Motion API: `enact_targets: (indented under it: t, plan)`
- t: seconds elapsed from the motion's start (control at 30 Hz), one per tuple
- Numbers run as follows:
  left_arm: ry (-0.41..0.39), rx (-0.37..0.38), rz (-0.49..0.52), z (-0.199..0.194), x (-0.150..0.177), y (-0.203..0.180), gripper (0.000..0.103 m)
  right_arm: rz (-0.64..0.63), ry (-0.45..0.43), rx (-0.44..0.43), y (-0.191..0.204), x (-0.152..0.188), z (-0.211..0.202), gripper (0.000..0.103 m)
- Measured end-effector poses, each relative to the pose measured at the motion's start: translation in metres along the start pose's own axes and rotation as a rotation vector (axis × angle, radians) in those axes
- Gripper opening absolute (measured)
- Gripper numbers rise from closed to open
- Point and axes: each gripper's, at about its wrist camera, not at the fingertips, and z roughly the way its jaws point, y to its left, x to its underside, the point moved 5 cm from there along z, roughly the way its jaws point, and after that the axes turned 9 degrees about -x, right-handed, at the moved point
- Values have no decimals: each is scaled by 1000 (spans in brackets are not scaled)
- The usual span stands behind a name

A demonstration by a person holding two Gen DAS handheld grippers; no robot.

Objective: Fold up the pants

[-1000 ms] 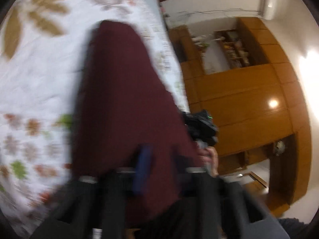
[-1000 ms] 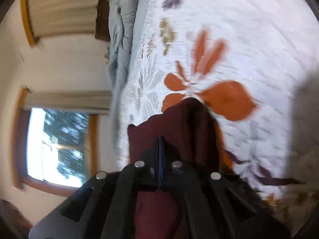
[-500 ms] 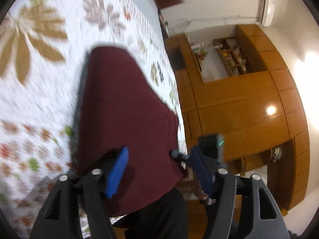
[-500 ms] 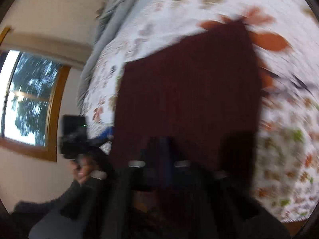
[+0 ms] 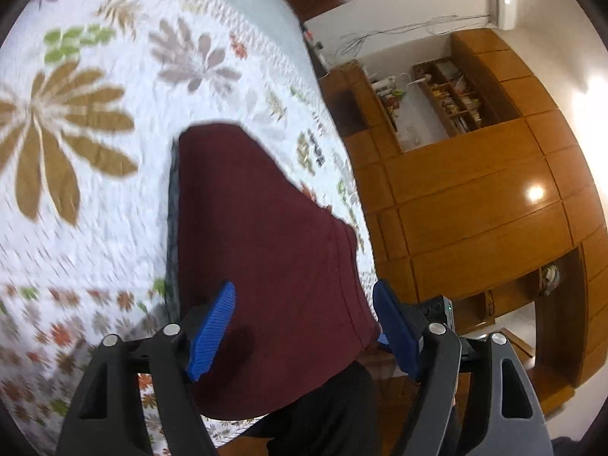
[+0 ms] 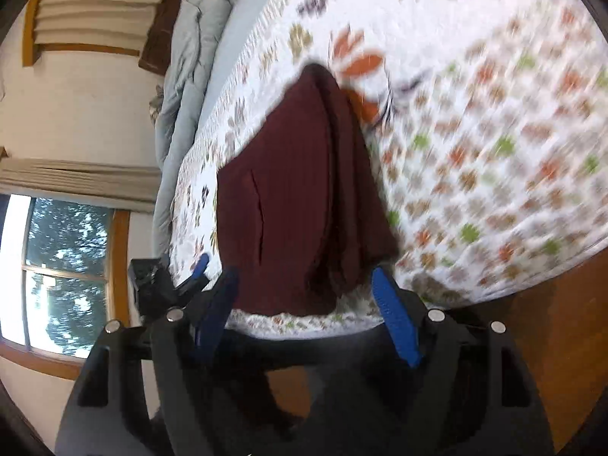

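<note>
Both my left gripper [image 5: 304, 326] and right gripper [image 6: 306, 306] just opened, empty; pants [image 5: 266, 235] overhang the bed [image 5: 95, 228] at 6 o'clock and may slide off.

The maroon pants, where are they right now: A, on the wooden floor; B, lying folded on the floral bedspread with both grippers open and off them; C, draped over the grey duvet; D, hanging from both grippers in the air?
B: the maroon pants lie folded on the floral bedspread, while the left gripper and the right gripper have just been opening, nothing pinched between their pads.
</note>
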Motion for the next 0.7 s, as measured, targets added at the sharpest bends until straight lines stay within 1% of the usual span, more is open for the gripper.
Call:
enact_targets:
  t: [0.03, 0.07, 0.1, 0.13, 0.17, 0.23, 0.3, 0.37, 0.4, 0.47, 0.5, 0.53, 0.57, 0.6, 0.63, 0.7]
  plan:
    - [6, 8, -14, 2, 3, 1, 75, 6, 35, -15, 0, 2, 11, 68]
    - [10, 17, -22, 3, 5, 1, 75, -15, 36, 35, 0, 0, 17, 44]
    - [10, 17, -21, 3, 6, 0, 75, -22, 33, 65, 0, -7, 23, 27]
    - [6, 12, -12, 1, 7, -2, 75, -8, 25, 78, -5, -10, 20, 21]
    - [2, 12, -6, 0, 8, -3, 75, -5, 14, 74, -4, -10, 15, 19]
    - [4, 20, 6, 0, 11, -7, 75, -56, 3, 133, -3, -8, 8, 19]
    - [22, 12, 7, 8, 17, -4, 75, -41, 25, 163, -19, -4, 18, 19]
    - [16, 18, 5, 10, 18, -7, 75, -30, 38, 179, -32, -3, 32, 22]
    - [4, 36, 26, 7, 20, -15, 75, -51, 39, 174, -27, -2, 31, 24]
    - [-4, 68, 61, 1, 23, -30, 75, -86, 35, 148, -13, -1, 23, 37]
    - [8, 86, 84, 1, 27, -39, 75, -94, 21, 148, -6, -3, 14, 37]
    - [21, 95, 101, 2, 30, -44, 75, -118, -15, 171, 5, -10, 2, 38]
    - [33, 104, 117, 4, 35, -49, 75, -139, -47, 185, 14, -18, -5, 42]
    - [46, 114, 127, 8, 39, -53, 75, -158, -73, 191, 22, -26, -6, 44]
    - [71, 127, 132, 15, 45, -58, 75, -184, -96, 178, 35, -41, -3, 44]
    - [117, 124, 147, 31, 59, -64, 75, -209, -80, 126, 45, -62, 14, 44]
